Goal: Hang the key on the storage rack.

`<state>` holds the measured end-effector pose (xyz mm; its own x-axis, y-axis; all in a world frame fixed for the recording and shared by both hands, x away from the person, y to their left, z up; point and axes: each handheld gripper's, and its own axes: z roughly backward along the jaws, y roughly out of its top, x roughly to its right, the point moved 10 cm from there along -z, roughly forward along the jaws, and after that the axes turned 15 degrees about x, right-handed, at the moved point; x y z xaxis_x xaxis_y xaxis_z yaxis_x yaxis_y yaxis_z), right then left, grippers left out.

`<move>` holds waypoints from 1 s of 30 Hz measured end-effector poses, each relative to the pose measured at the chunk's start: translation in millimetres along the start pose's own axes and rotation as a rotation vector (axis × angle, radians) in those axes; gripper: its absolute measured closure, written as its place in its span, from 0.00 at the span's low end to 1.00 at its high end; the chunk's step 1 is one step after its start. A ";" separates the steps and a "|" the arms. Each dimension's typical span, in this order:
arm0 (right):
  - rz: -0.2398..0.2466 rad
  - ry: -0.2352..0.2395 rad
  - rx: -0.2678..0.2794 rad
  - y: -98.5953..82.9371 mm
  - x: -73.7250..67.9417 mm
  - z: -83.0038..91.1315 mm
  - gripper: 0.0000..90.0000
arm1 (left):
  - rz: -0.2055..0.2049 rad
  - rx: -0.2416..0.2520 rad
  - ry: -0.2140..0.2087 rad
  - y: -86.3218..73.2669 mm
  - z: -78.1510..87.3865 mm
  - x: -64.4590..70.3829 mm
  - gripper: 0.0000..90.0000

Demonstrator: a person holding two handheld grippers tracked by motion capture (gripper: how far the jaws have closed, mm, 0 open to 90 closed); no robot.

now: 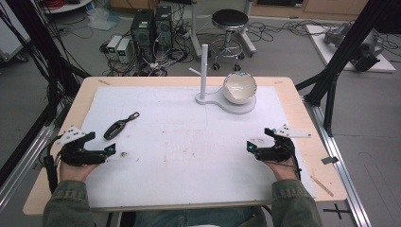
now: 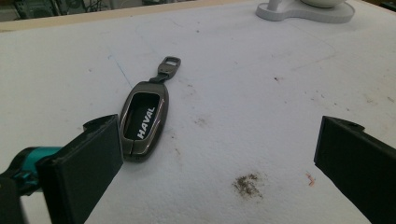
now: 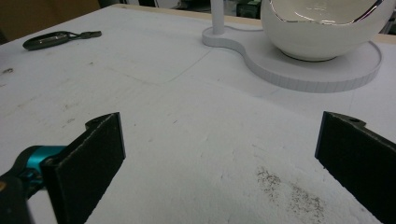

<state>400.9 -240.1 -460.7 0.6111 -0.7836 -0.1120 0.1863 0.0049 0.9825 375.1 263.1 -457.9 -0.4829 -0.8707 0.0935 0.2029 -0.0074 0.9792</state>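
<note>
Left claw (image 2: pixel 215 158) gapes wide just short of the key fob (image 2: pixel 143 120), lying flat on the bench (image 1: pixel 189 142) at near left. Right claw (image 3: pixel 219 158) idles open too. Risk: a low, flat fob could skid from a shallow pinch.

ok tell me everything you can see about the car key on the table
The car key is a slim, oval fob in a dark grey, metallic-looking shell with a black window that reads HAVAL in white. A short strap ending in a small rectangular buckle loop runs from its far end. It lies flat on the white table cover, on the left side, angled toward the back right. Nothing grips it: the left gripper sits just in front of it, jaws wide apart, one jaw beside the near end.
</note>
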 end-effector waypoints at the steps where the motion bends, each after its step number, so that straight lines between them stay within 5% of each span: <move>1: 0.000 0.001 -0.001 -0.2 0.0 -0.1 0.01 | -0.002 0.000 -0.001 0.1 0.0 0.0 0.02; 17: -0.011 0.017 -0.014 -2.5 -2.0 -1.4 0.01 | 0.000 -0.008 0.002 -0.1 0.2 -0.2 0.02; 30: -0.014 -0.016 0.010 1.2 3.8 -0.3 0.01 | -0.045 -0.064 -0.001 5.2 -14.8 1.0 0.02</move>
<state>403.6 -242.9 -460.0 0.5960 -0.7935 -0.1229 0.1866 -0.0120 0.9824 388.2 254.9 -455.4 -0.4935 -0.8683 0.0498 0.2350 -0.0779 0.9689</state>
